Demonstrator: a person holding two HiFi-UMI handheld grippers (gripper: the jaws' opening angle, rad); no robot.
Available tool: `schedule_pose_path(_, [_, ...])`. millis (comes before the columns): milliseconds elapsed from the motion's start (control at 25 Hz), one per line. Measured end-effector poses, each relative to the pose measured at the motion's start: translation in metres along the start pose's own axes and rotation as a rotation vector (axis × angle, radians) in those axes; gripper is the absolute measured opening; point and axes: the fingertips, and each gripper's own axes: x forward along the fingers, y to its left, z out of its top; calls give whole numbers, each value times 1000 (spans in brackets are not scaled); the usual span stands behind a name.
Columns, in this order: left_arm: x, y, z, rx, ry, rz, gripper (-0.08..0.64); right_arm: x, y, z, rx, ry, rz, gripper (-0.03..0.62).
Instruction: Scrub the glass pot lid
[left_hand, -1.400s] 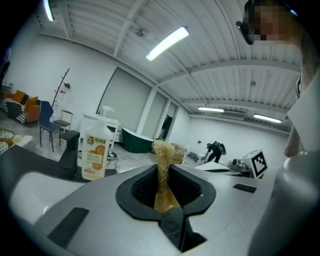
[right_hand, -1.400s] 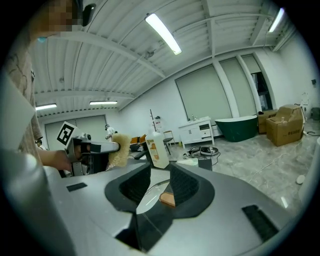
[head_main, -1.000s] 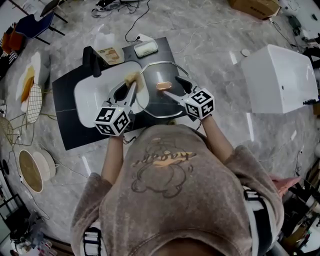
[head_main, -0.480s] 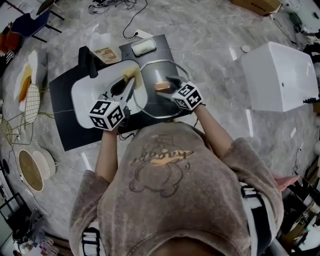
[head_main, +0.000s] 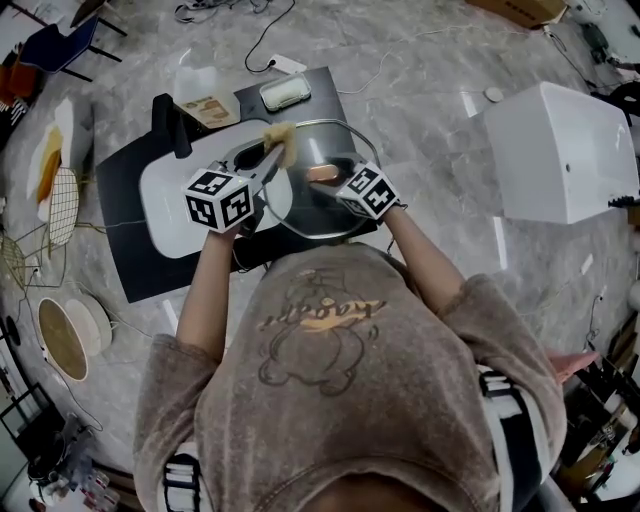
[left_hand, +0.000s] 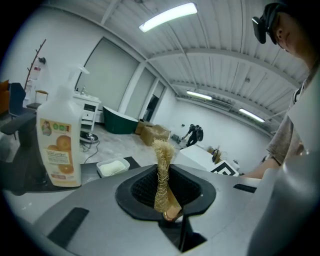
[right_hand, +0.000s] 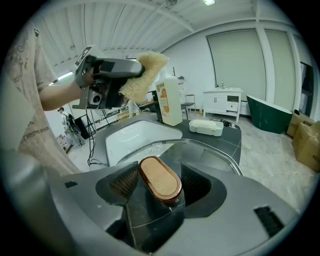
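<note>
The glass pot lid (head_main: 300, 208) with a metal rim lies partly over the white sink basin (head_main: 170, 205). Its oval wooden knob (right_hand: 160, 182) sits between the pads of my right gripper (right_hand: 159, 180), whose jaws have just been closing and now press on both sides of the knob (head_main: 322, 173). My left gripper (left_hand: 166, 184) is shut on a yellowish loofah scrubber (left_hand: 161, 165). In the head view the scrubber (head_main: 279, 134) hangs above the lid's far left rim, and the right gripper view shows it (right_hand: 143, 75) raised above the lid glass (right_hand: 210, 156).
A black mat (head_main: 125, 265) carries the basin, a black faucet (head_main: 165, 118), a soap bottle (left_hand: 57, 145) and a white soap dish (head_main: 285, 92). A white box (head_main: 560, 150) stands to the right. Cables, racks and plates lie on the floor at the left.
My left gripper carried the scrubber farther out and right, to the lid's far rim. My right gripper came down around the knob and its jaws drew in on it.
</note>
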Motion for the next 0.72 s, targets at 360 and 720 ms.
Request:
schedule_pose_path(360, [93, -2, -30, -13, 195, -157, 67, 4, -1, -4, 9, 6, -3, 265])
schedule_pose_path(720, [166, -4, -65, -18, 384, -261, 67, 5, -6, -5, 7, -5, -21, 267])
